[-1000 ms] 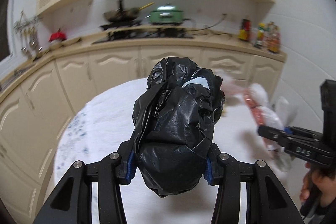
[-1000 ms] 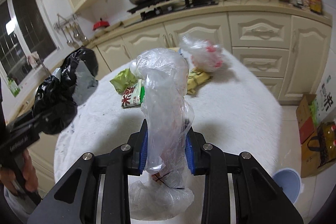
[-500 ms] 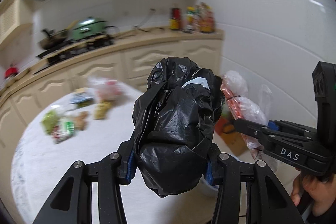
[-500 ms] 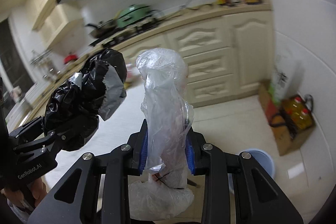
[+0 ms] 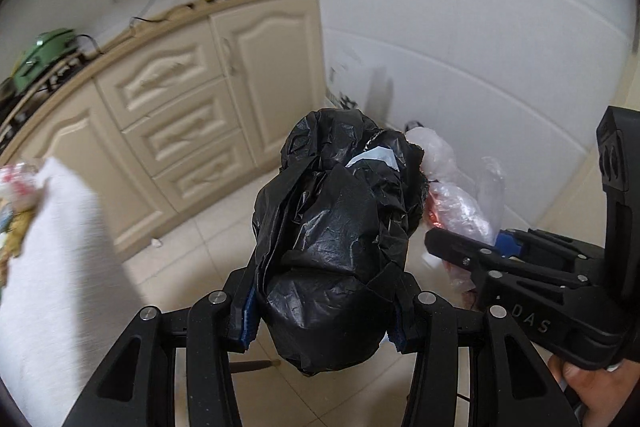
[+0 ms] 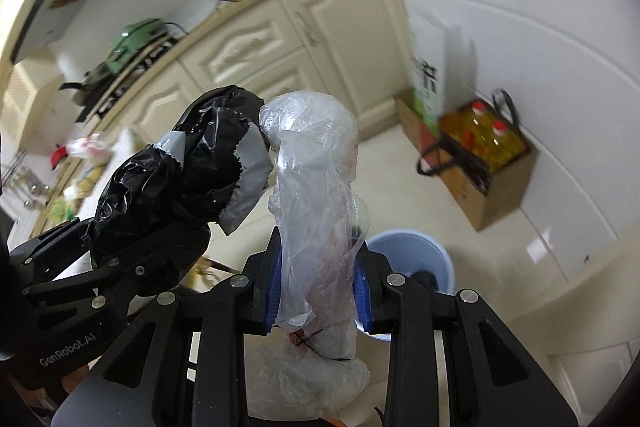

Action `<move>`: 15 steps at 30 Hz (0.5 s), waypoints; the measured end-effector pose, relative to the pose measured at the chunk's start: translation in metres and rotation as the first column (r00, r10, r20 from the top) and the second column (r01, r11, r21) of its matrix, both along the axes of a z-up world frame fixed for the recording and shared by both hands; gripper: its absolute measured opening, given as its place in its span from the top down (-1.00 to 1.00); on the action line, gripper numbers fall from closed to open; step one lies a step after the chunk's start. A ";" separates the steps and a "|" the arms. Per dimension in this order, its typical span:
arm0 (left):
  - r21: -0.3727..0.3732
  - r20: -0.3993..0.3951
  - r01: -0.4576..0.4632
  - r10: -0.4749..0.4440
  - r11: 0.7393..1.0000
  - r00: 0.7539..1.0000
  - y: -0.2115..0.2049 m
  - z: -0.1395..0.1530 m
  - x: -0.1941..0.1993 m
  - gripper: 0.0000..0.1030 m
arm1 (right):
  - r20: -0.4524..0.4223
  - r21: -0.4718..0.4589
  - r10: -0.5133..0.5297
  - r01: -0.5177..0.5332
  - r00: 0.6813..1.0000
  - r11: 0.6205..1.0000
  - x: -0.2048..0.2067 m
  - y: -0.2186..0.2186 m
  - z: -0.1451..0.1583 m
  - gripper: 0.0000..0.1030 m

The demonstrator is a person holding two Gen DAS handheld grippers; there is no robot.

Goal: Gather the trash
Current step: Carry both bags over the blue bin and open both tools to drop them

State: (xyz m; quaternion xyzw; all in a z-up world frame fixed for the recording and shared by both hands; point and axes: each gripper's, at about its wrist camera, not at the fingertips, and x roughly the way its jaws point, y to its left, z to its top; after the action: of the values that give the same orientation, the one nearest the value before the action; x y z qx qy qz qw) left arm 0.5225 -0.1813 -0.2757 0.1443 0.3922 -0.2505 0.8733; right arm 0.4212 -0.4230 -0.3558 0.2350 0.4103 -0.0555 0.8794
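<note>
Left gripper (image 5: 324, 319): jaws drawn in against a crumpled black trash bag (image 5: 340, 227), which is pinched between the blue pads (image 5: 249, 319) and bulges above and below them. The bag is carried in the air over the tiled floor (image 5: 192, 251), clear of the table edge (image 5: 64, 227) seen at the left.

Right gripper (image 6: 318, 291): jaws closed to a narrow gap on a clear plastic bag (image 6: 316, 187), gripped at its middle, with a rounded upper end standing above the fingers and a knotted bundle hanging below. Seen from the right wrist, the black bag's torn top edge lies against the clear bag's upper left side.

A light blue bin (image 6: 416, 255) stands on the floor just beyond the right gripper, partly hidden by the clear bag. A cardboard box (image 6: 492, 187) with oil bottles (image 6: 484, 135) sits against the wall, well apart from the bin.
</note>
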 end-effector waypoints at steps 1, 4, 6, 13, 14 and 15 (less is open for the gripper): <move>0.008 -0.008 0.005 -0.005 1.000 1.000 -0.010 -0.002 0.011 0.12 | -0.009 0.005 -0.010 0.010 1.000 1.000 0.000 -0.007 -0.006 0.42; 0.030 -0.035 0.024 -0.022 0.999 0.999 -0.037 -0.015 0.035 0.12 | -0.036 0.023 -0.038 0.039 0.999 0.999 0.000 -0.026 -0.026 0.42; 0.049 -0.052 0.032 -0.030 0.998 0.998 -0.053 -0.027 0.047 0.12 | -0.051 0.032 -0.050 0.052 0.997 0.998 0.000 -0.035 -0.037 0.42; 0.099 -0.082 0.041 -0.033 0.994 0.996 -0.101 -0.061 0.083 0.12 | -0.085 0.049 -0.074 0.078 0.994 0.996 0.003 -0.052 -0.064 0.42; 0.102 -0.085 0.038 -0.029 0.994 0.996 -0.108 -0.066 0.090 0.11 | -0.086 0.049 -0.077 0.081 0.993 0.995 0.004 -0.053 -0.067 0.42; 0.105 -0.088 0.033 -0.024 0.994 0.996 -0.112 -0.070 0.095 0.11 | -0.090 0.052 -0.078 0.083 0.993 0.995 0.005 -0.055 -0.070 0.42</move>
State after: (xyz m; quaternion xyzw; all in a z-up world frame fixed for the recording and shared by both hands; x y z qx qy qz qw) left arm 0.6176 -0.2931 -0.3462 0.1853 0.4402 -0.2476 0.8429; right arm 0.4265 -0.4784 -0.4255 0.2730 0.4401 -0.0899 0.8507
